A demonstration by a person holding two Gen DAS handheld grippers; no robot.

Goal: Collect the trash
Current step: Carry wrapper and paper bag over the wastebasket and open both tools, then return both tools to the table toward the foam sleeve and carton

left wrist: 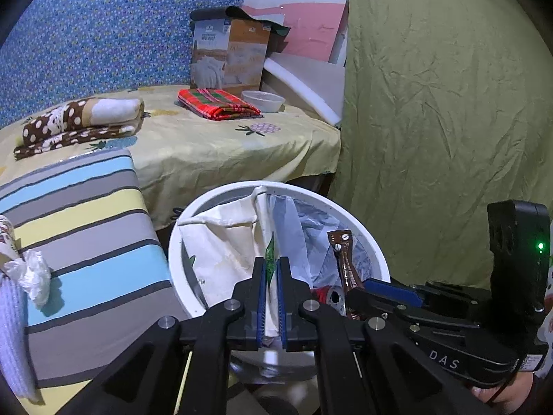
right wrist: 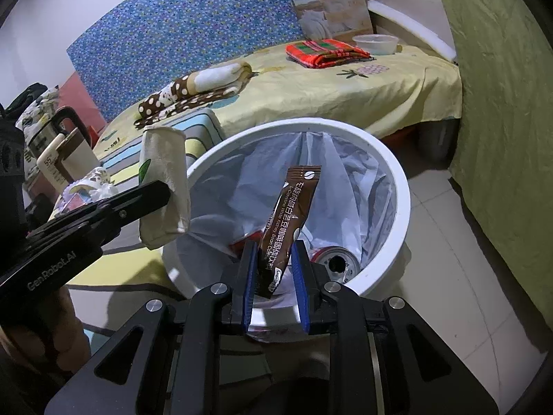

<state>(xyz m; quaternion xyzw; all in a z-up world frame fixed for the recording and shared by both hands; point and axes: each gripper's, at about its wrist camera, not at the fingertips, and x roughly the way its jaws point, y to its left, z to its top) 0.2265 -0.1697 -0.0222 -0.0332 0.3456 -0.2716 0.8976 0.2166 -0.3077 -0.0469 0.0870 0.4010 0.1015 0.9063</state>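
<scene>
**Two grippers, two pieces of trash over one white bin**

Two handheld grippers hung above a white bin [right wrist: 397,186] lined with a pale plastic bag [right wrist: 349,186]. The right gripper [right wrist: 274,266] was clamped on a brown coffee sachet [right wrist: 288,221], its blue pads [right wrist: 301,287] pressing the lower half while the top stood up over the bin's opening. The sachet carried white Chinese characters and the English line "L-Carnitine White Kidney Bean Coffee", only partly legible, with a coffee-bean mark at the top. Below it, inside the bag, lay a red drinks can [right wrist: 337,259] with its opened top facing up.

The left gripper [left wrist: 272,269] was clenched tight on a flattened cream paper cup [left wrist: 221,242] bearing a green leaf print, held over the near-left rim of the bin. Its black arm read "GenRobot.AI" in the right wrist view; the right gripper's body showed "DAS" in the left wrist view, beside a lit green lamp.

Left of the bin, a striped cushion [left wrist: 90,228] held a crumpled white tissue [left wrist: 33,273]. On the yellow bedsheet [left wrist: 214,145] behind were a polka-dot blanket [left wrist: 79,121], a red plaid cloth [left wrist: 217,103], a clear plastic bowl [left wrist: 263,100] and a carton [left wrist: 230,57] whose print seemed to say "WOOL QUILT". A cream mug [right wrist: 65,159] near the left edge showed "55°".
</scene>
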